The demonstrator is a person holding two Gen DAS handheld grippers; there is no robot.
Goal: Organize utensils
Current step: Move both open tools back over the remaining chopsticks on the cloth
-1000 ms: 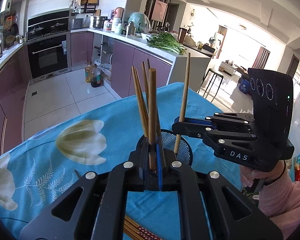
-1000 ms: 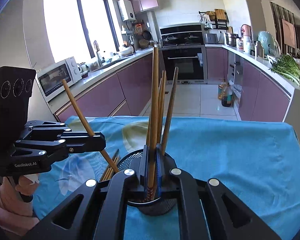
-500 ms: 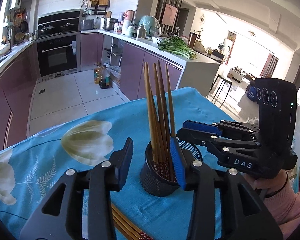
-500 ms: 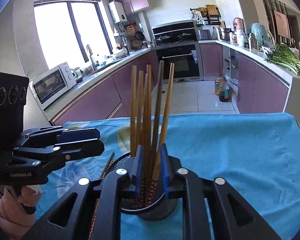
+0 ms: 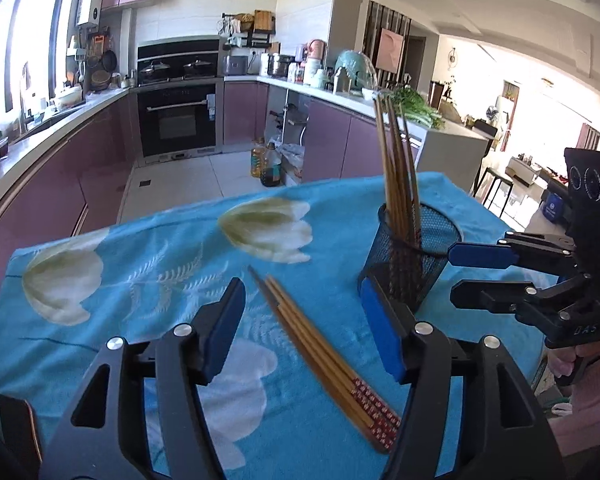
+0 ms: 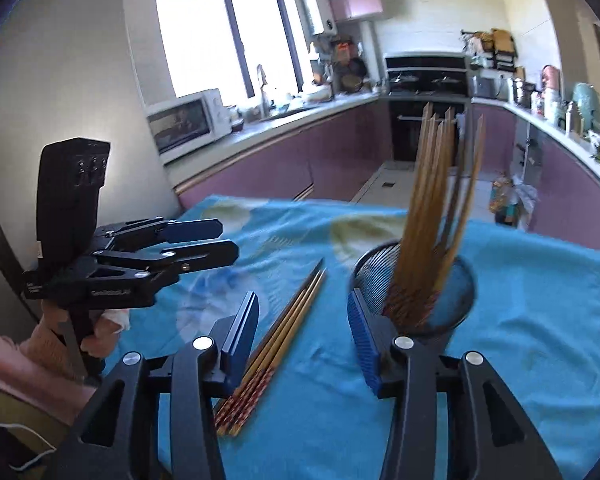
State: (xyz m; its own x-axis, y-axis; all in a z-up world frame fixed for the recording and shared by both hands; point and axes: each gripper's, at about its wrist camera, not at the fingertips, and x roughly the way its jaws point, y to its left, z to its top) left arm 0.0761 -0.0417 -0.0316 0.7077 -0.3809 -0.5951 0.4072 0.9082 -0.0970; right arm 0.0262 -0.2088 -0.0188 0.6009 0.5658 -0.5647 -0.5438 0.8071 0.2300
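Note:
A black mesh cup (image 5: 410,256) stands on the blue tablecloth (image 5: 148,264) and holds several wooden chopsticks (image 5: 398,168) upright; it also shows in the right wrist view (image 6: 414,288). Several more chopsticks (image 5: 320,356) lie flat on the cloth, also seen in the right wrist view (image 6: 276,348). My left gripper (image 5: 304,328) is open and empty above the loose chopsticks. My right gripper (image 6: 304,332) is open and empty over the same bundle, its right finger beside the cup. It appears at the right of the left wrist view (image 5: 480,272).
The table's far edge (image 5: 260,196) drops to the kitchen floor. Purple cabinets and an oven (image 5: 180,116) lie beyond. The person's hand (image 6: 76,340) grips the left gripper's handle at left.
Both grippers were shut on chopsticks over the cup, then opened and dropped them in. Both have since pulled back and swung left, toward the loose chopsticks on the cloth.

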